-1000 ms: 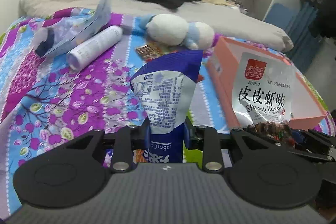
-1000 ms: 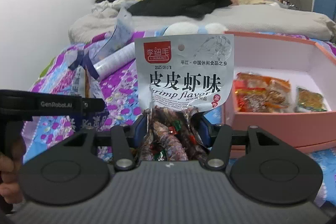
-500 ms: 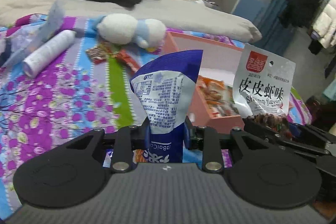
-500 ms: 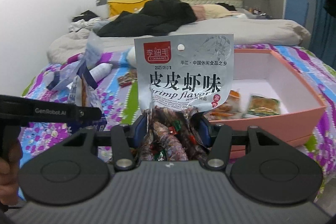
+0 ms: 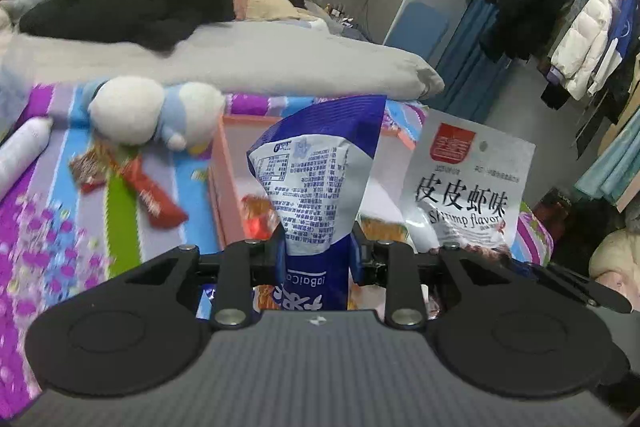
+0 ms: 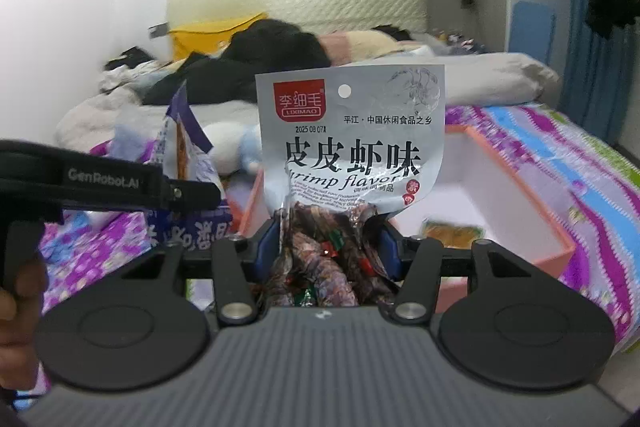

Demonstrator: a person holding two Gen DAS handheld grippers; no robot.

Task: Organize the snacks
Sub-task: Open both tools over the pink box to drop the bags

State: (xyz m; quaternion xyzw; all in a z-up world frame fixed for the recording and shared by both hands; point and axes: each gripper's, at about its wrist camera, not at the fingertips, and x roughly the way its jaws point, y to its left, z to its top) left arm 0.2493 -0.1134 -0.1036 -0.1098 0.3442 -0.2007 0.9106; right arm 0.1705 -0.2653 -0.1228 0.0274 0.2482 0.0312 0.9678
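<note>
My left gripper (image 5: 318,247) is shut on a blue and white snack bag (image 5: 320,171) held upright. My right gripper (image 6: 328,243) is shut on a silver shrimp-flavour packet (image 6: 352,143), which also shows in the left wrist view (image 5: 464,183). Both are held in the air in front of a pink box (image 6: 520,183) with a white inside, lying on the bed. Small snack packs (image 6: 452,233) lie in the box. Red snack packets (image 5: 156,203) lie loose on the bedspread left of the box (image 5: 222,183).
A white and blue plush toy (image 5: 156,111) lies behind the loose packets. A white tube (image 5: 20,151) lies at far left. Grey bedding (image 5: 240,59) and black clothes (image 5: 132,7) fill the back. A clothes rack (image 5: 580,27) stands right of the bed.
Both grippers have swung to the right with their packets, from the left part of the bedspread to face the pink box. Grips are unchanged.
</note>
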